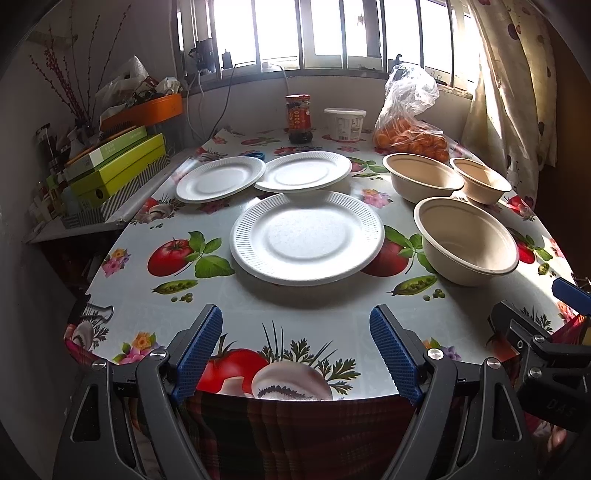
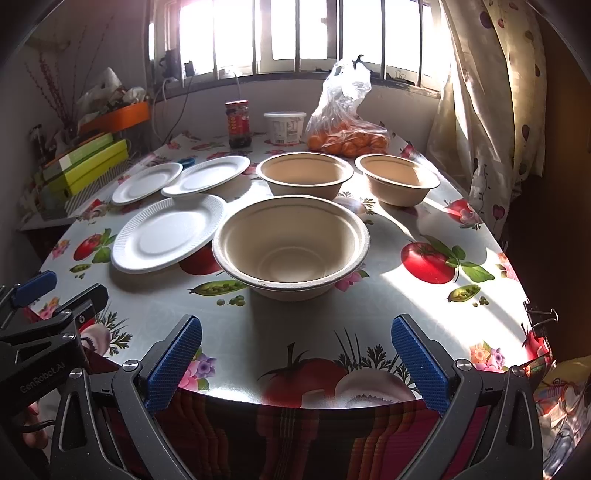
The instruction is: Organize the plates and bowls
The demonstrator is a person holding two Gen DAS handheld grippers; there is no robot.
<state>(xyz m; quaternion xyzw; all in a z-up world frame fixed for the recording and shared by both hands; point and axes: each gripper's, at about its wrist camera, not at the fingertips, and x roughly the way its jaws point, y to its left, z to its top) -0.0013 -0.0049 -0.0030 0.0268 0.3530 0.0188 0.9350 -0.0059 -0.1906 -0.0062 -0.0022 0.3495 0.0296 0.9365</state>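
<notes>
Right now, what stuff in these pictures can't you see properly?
- Jar label: too small and backlit to read, both views.
- Far middle plate: whether it touches or only overlaps the left plate cannot be told.
- Outside the window: washed out by glare.
- Right gripper: only its fingers show; the hand holding it is cut off below.

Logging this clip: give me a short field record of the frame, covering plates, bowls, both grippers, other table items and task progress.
plates: three white plates, near plate, far left plate, far middle plate overlapping the far left one's rim
bowls: three tan bowls, near bowl, middle bowl, far right bowl, all upright and apart
left gripper: open, empty, at the near table edge
right gripper: open, empty, facing the near bowl
other items: jar, white tub, bag of oranges
progress: nothing stacked yet
</notes>
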